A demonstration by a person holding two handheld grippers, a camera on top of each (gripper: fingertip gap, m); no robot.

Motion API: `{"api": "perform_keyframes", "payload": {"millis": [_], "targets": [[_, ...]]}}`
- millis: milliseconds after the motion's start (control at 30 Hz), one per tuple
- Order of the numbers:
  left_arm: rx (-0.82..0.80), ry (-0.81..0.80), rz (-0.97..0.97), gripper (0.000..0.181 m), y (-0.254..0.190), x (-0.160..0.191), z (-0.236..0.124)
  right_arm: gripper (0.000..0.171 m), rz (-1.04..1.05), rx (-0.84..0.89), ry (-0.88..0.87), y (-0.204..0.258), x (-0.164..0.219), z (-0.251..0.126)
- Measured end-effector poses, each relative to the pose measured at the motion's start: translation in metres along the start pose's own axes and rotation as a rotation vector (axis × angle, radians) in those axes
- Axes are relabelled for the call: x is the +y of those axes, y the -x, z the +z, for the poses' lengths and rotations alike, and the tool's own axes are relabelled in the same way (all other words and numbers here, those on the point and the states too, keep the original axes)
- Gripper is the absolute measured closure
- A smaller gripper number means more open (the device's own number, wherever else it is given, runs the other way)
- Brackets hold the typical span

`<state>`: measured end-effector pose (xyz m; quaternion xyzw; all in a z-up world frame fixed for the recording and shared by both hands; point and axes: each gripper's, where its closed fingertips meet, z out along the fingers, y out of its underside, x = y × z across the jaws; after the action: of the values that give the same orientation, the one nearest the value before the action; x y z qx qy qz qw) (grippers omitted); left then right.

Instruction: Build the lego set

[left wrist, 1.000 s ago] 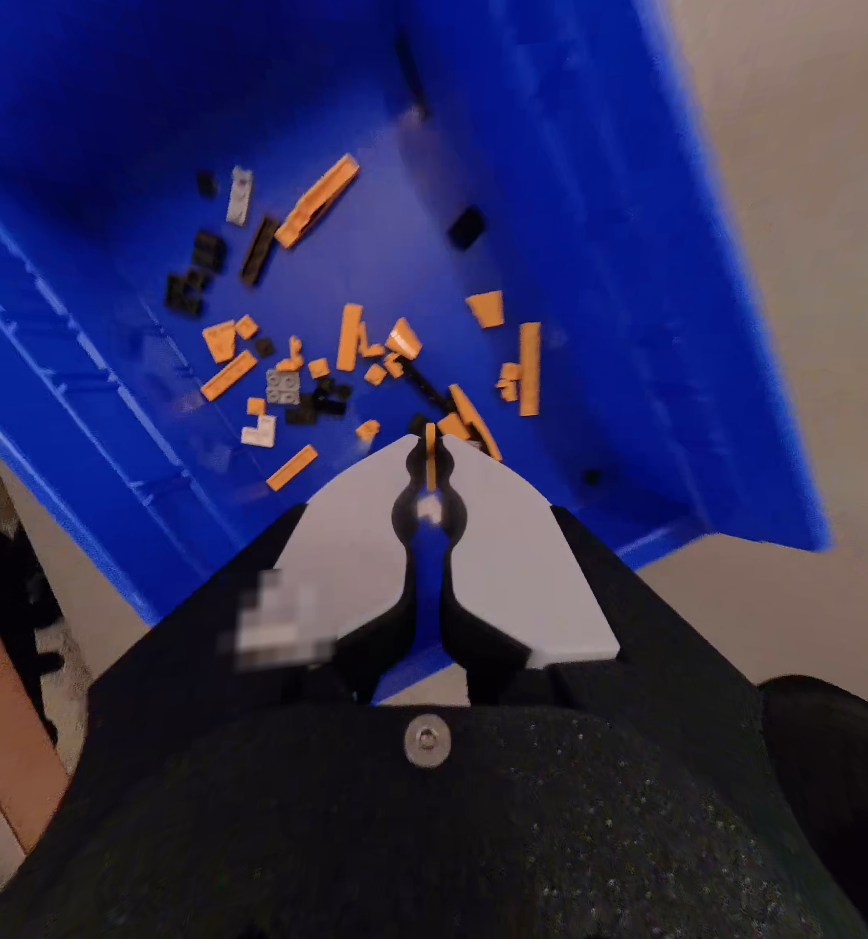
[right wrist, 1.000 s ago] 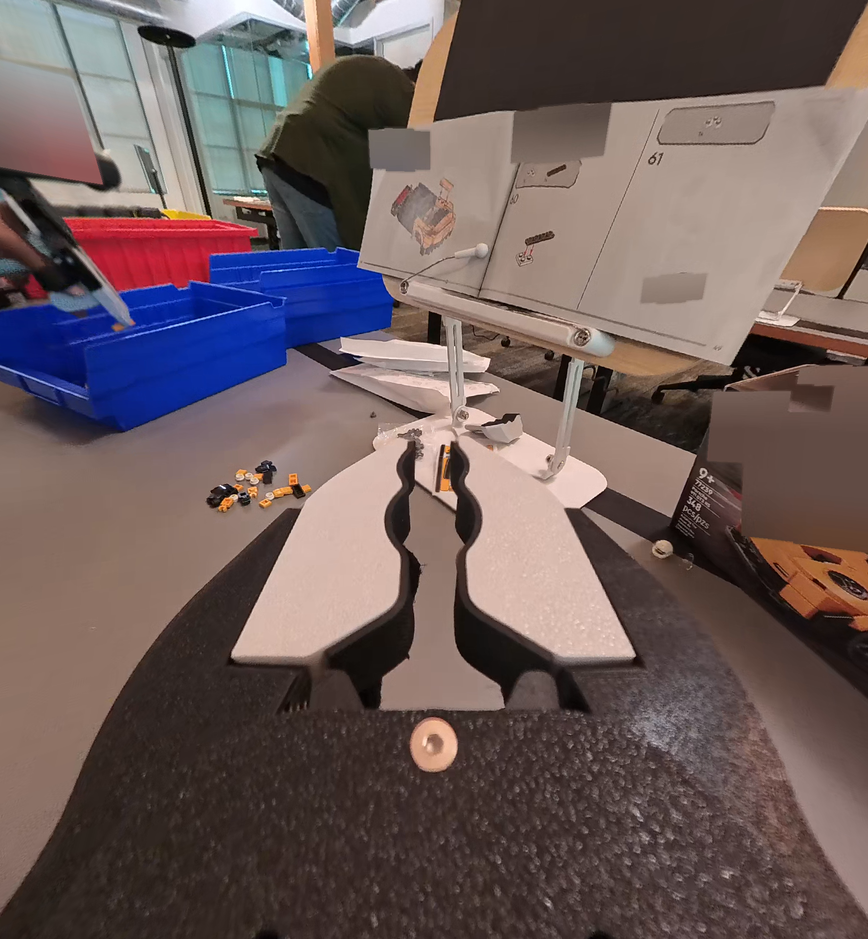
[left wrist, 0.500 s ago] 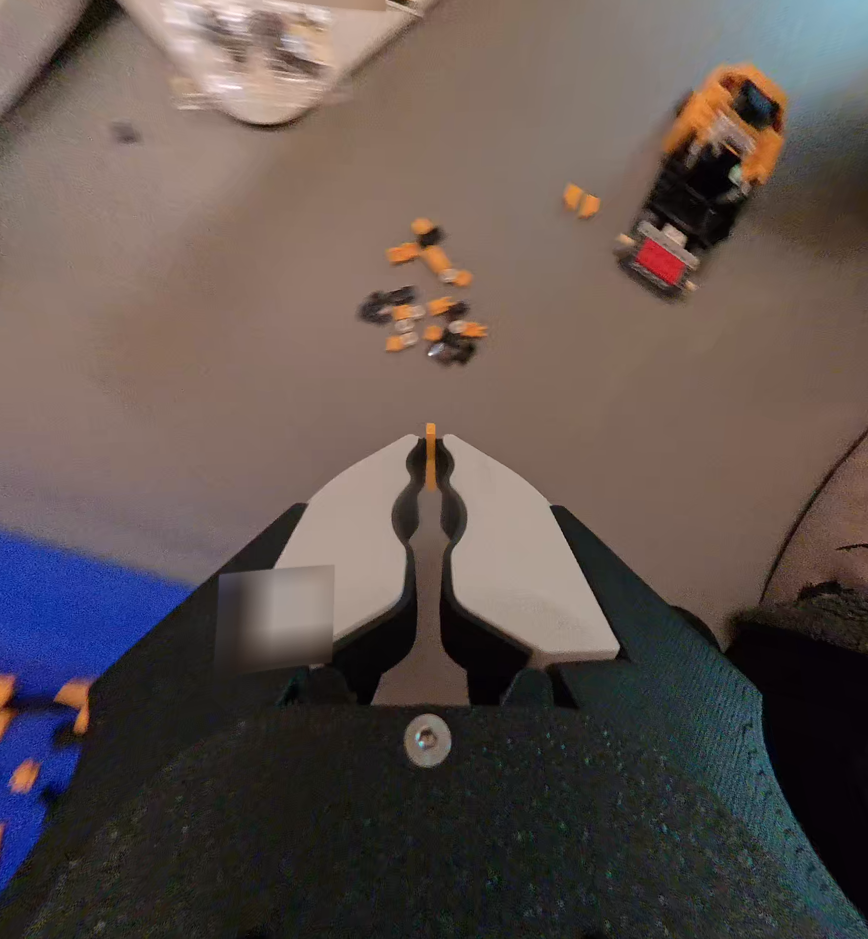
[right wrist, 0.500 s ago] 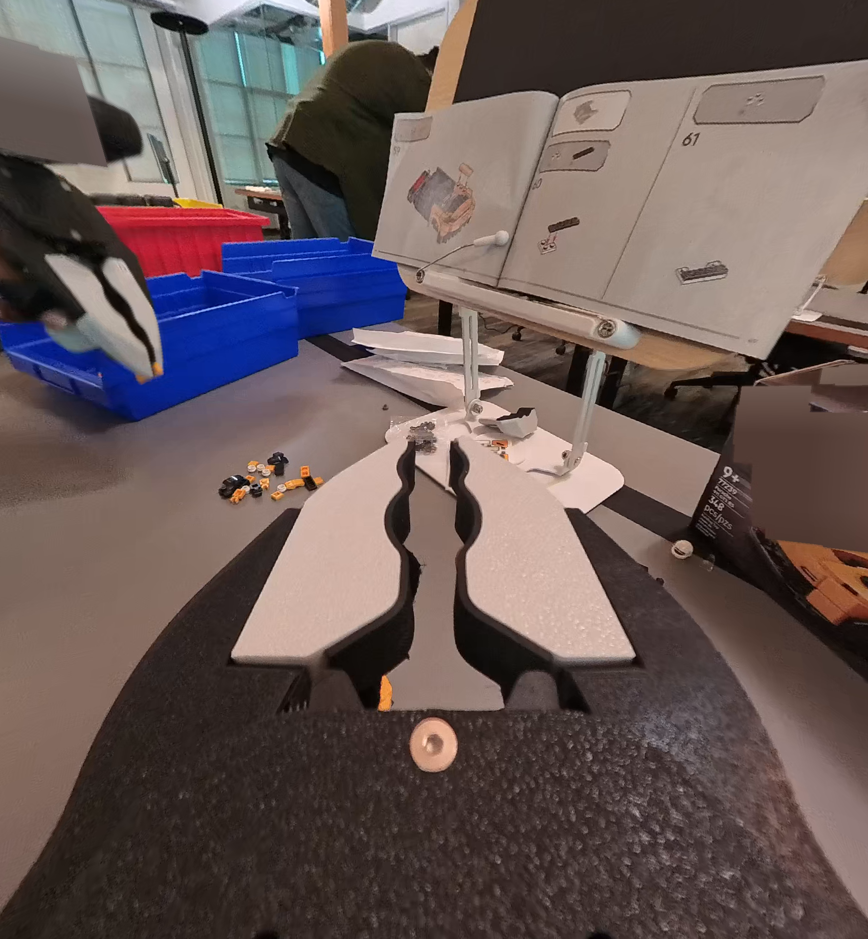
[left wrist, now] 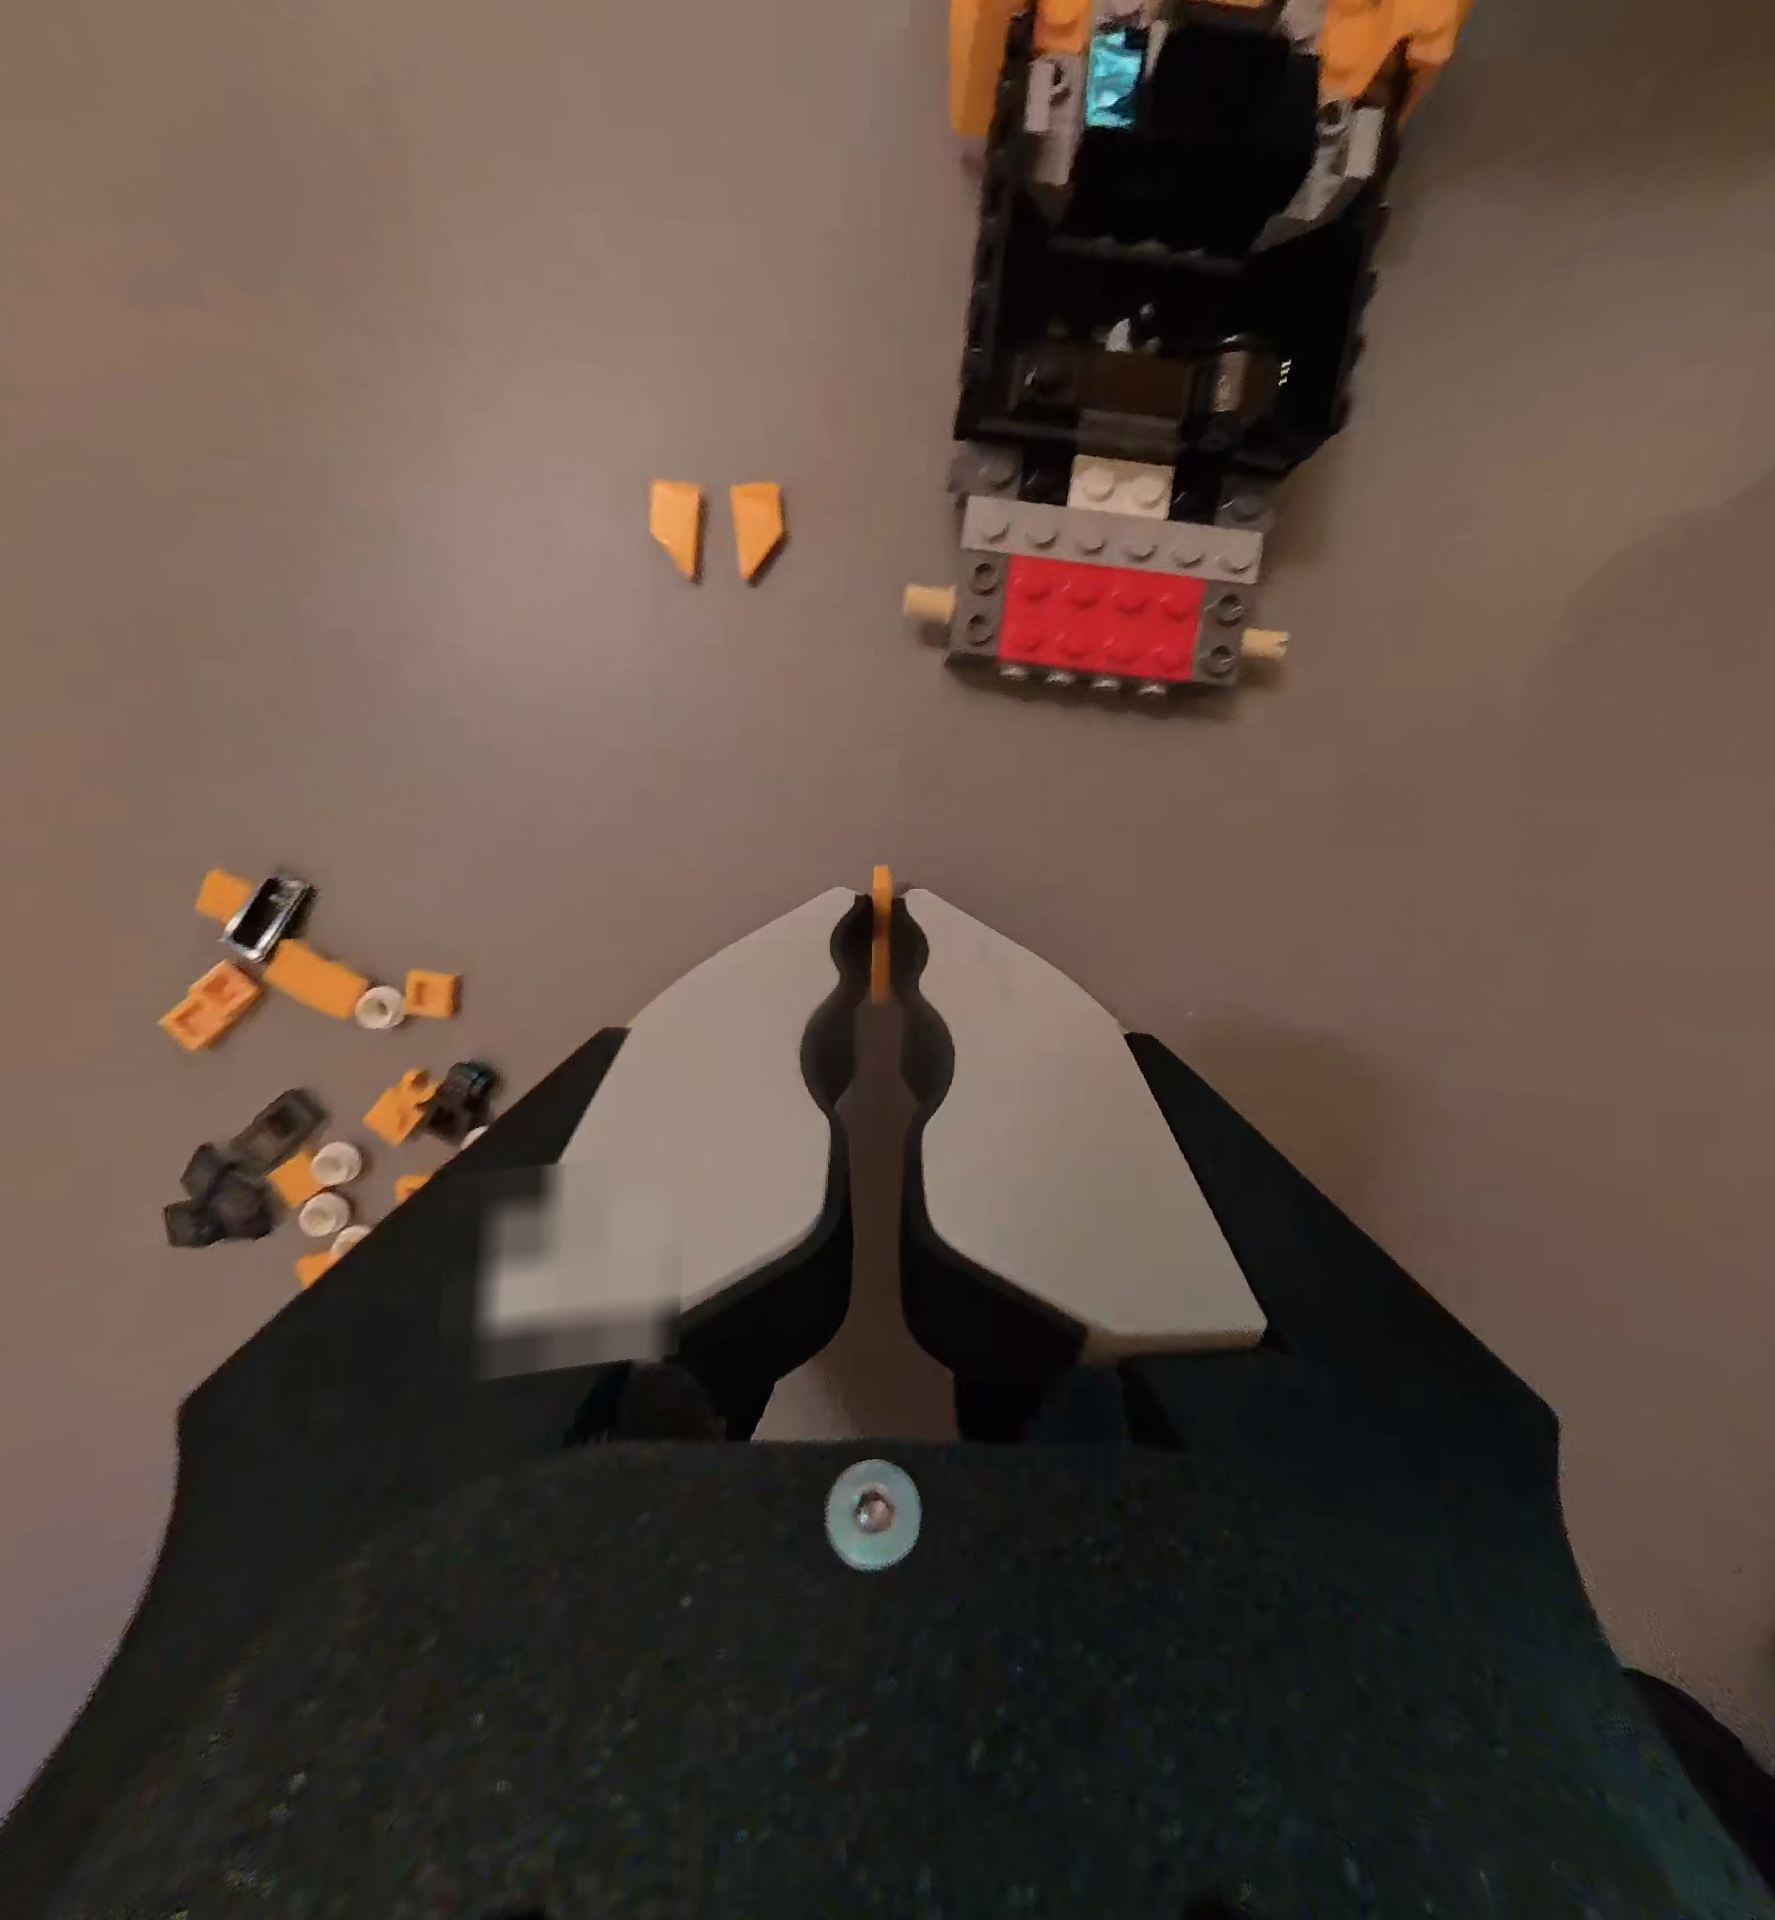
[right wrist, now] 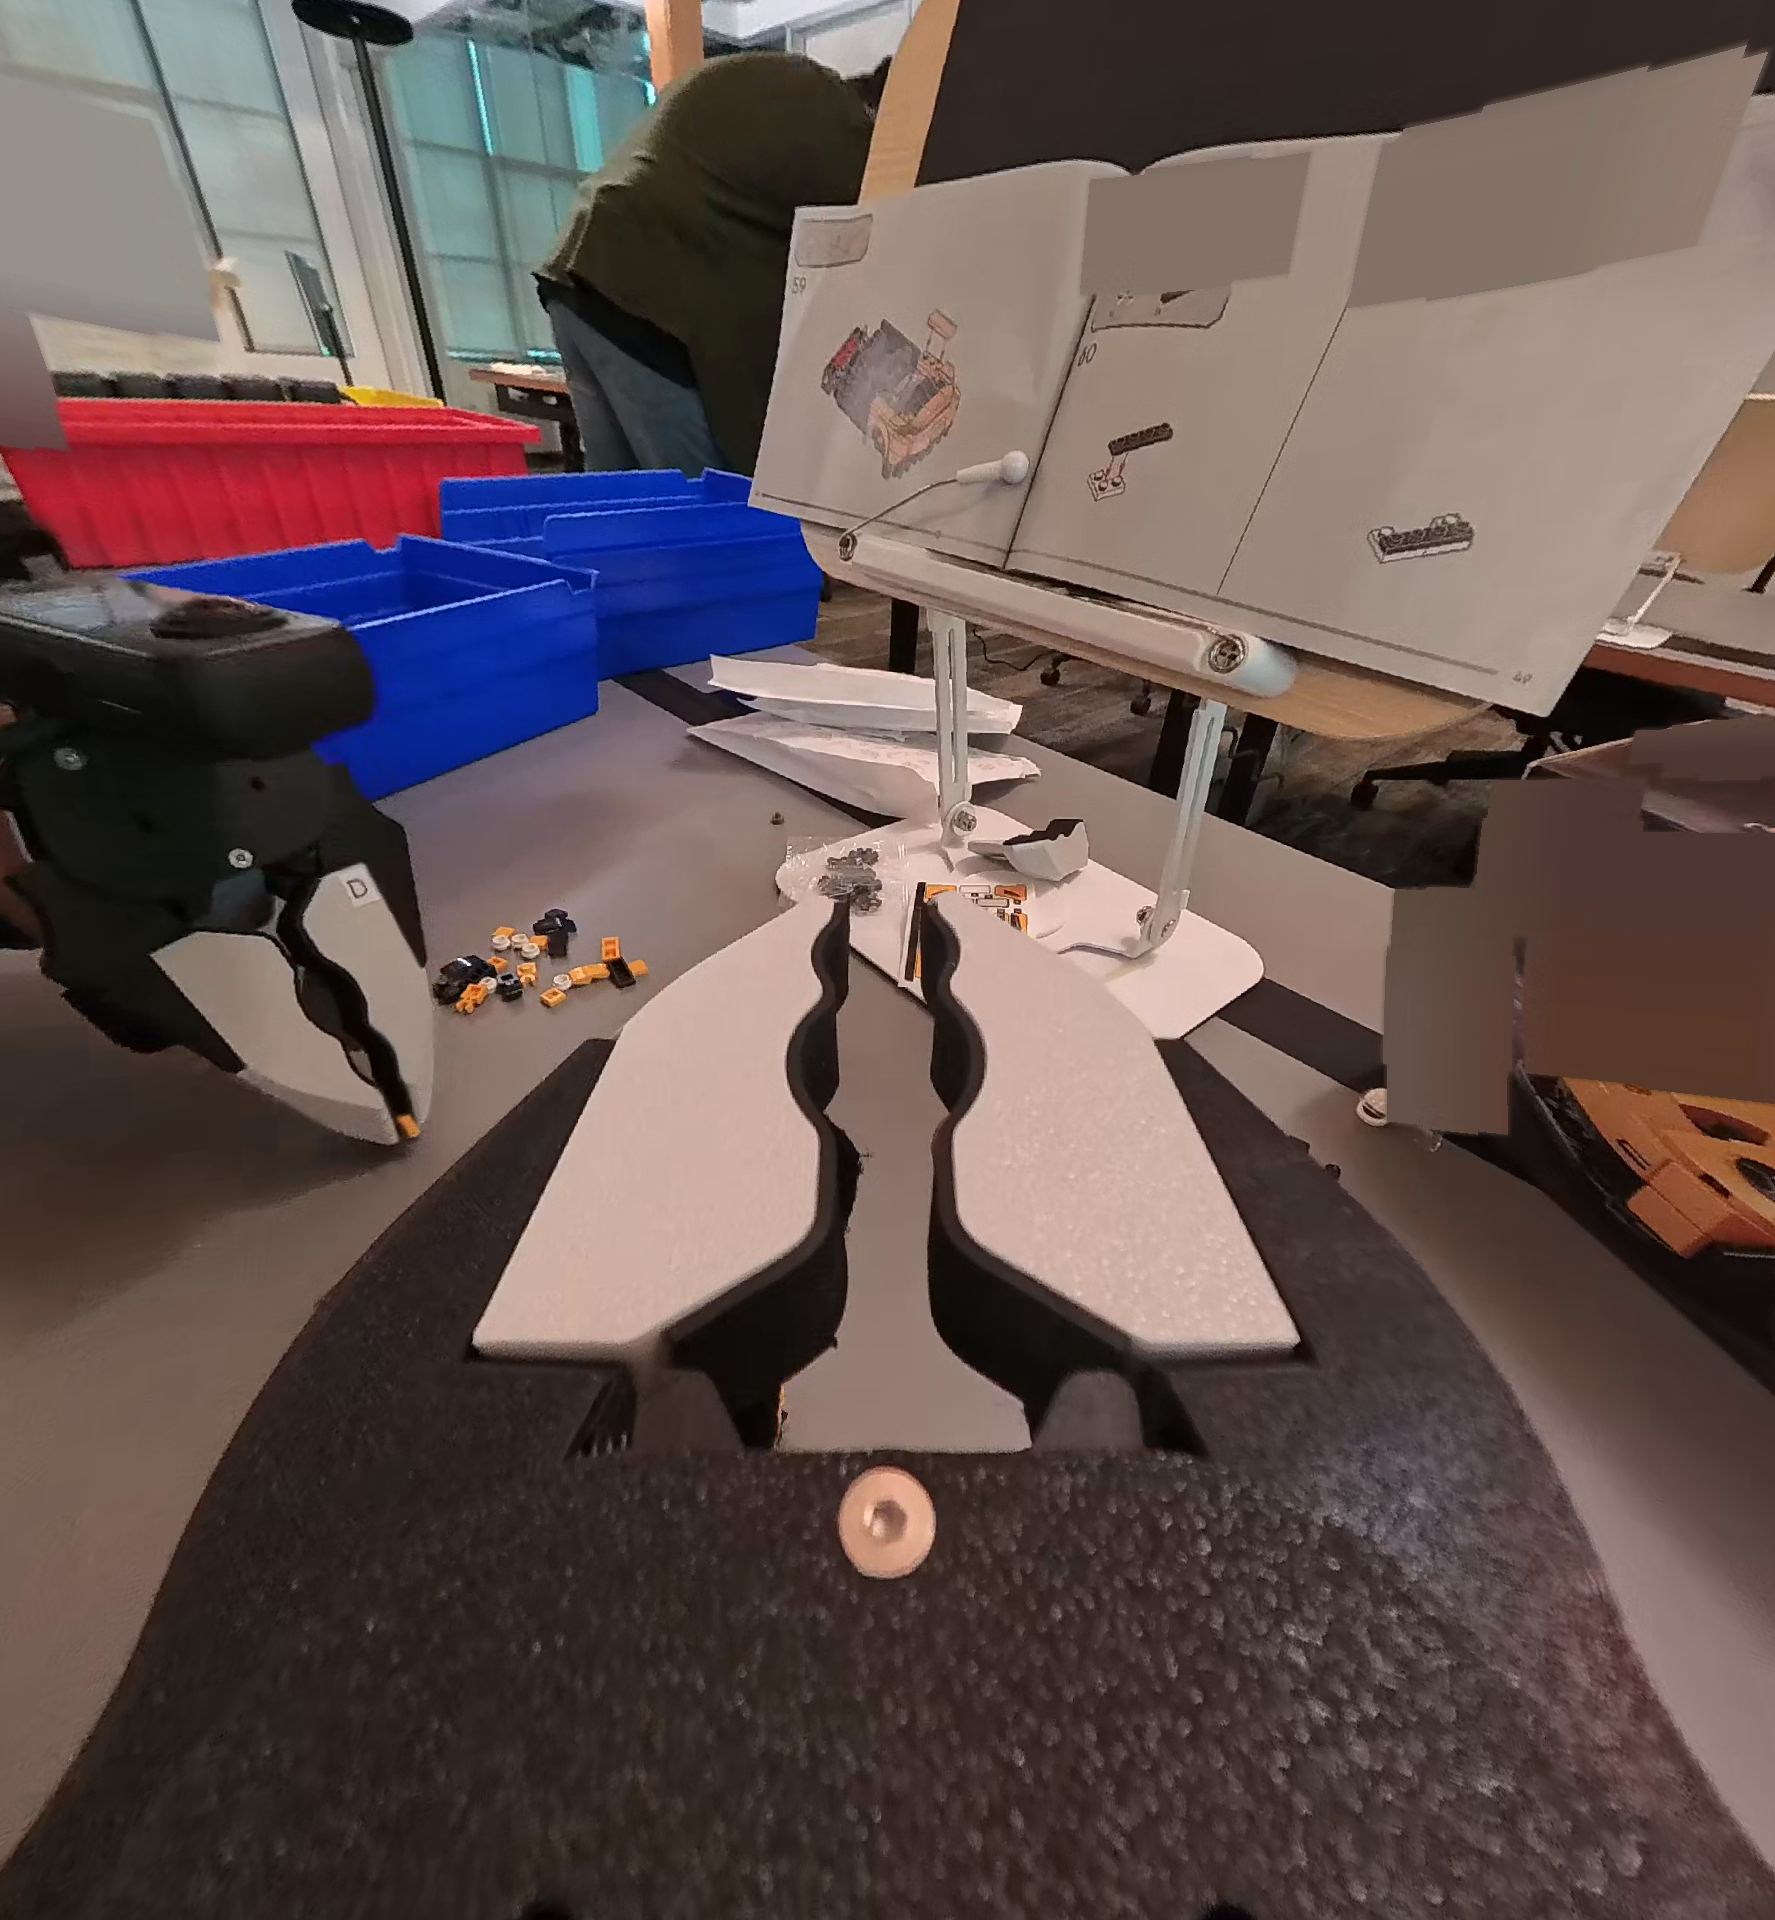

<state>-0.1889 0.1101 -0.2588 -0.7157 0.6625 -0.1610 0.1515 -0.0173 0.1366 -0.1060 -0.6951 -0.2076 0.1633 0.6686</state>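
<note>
Two orange wedges [left wrist: 717, 525], three blue bins [right wrist: 467, 634]

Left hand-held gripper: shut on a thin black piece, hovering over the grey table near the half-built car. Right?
Not quite: the piece pinched in the left hand-held gripper is orange, not black, per the left wrist view. The rest holds: grey table, half-built car nearby.

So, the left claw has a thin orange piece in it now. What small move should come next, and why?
Probably carry the left claw forward and right, toward the half-built car. It is shut on the thin orange piece and hangs above bare table, short of the car's red plate. The right claw is open and empty.
</note>
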Motion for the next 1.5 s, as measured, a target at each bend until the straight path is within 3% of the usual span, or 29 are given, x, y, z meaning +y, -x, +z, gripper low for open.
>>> {"api": "perform_keyframes", "payload": {"millis": [400,700,833,1100,1300,1500], "targets": [[0.052,-0.173,-0.070,0.171,-0.010,0.005,-0.019,0.158,0.005,-0.010,0.022,0.003,0.008,0.004],[-0.078,-0.102,0.204,0.165,-0.028,0.005,0.001,0.158,0.003,-0.012,0.024,0.003,0.008,0.004],[-0.075,-0.113,0.219,0.159,-0.030,0.004,-0.002,0.158,0.001,-0.012,0.022,0.003,0.007,0.004],[-0.071,-0.150,0.178,0.165,-0.022,0.014,-0.018,0.158,0.001,-0.019,0.028,0.005,0.009,0.005],[-0.011,-0.147,0.286,0.165,-0.023,0.013,-0.007,0.158,0.000,-0.036,0.034,0.009,0.009,0.006],[0.125,-0.110,0.241,0.172,-0.025,0.010,0.001,0.157,-0.039,-0.187,0.111,0.037,0.021,0.008]]}}
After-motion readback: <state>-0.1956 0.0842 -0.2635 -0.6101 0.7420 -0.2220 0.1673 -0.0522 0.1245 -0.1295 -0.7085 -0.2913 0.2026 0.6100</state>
